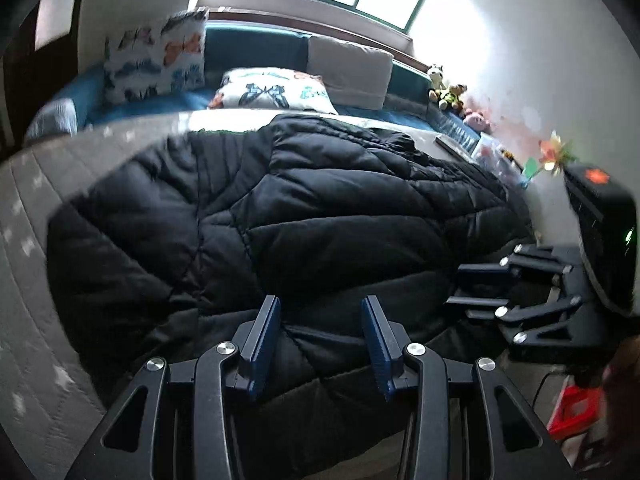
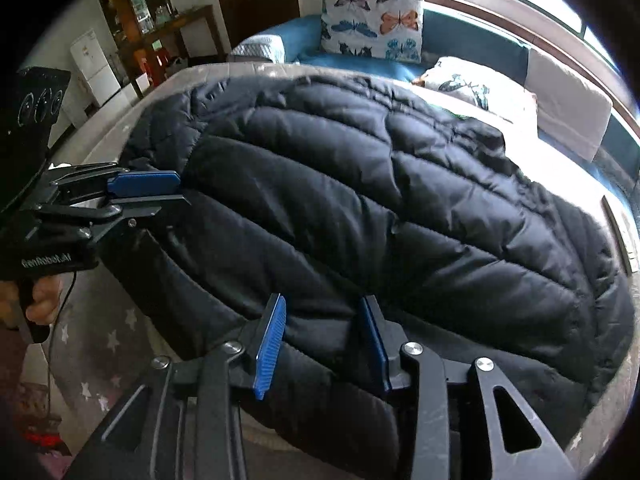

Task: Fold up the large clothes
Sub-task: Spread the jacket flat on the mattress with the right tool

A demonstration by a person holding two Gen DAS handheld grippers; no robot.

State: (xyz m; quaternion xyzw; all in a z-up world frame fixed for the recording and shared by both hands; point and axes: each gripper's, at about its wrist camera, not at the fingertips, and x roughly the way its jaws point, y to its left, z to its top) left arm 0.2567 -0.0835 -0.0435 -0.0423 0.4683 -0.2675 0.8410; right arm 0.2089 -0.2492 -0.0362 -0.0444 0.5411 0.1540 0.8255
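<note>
One black quilted jacket [image 1: 280,216] is lying spread over the grey star-printed bed [image 1: 28,208], filling the middle of both wrist views; its sleeves and hem are hard to make out among the folds, and its near edge is disappearing behind the gripper frames at 6 o'clock.

In the left wrist view, the left gripper [image 1: 320,344] is hanging released over the jacket at 6 o'clock, its pads standing apart with nothing between them. The right gripper [image 1: 480,284] is showing at 3 o'clock, partly cut off by the frame edge.

In the right wrist view, the left gripper [image 2: 160,190] is sitting at 9 o'clock beside the jacket's edge, a hand [image 2: 40,300] below it half hidden. The right gripper [image 2: 324,340] at 6 o'clock is standing with jacket fabric between its spread pads; whether they are pressing it I cannot tell.

Two butterfly pillows [image 2: 372,24] are resting at 12 o'clock, the second [image 2: 472,84] partly hidden behind the jacket.
</note>
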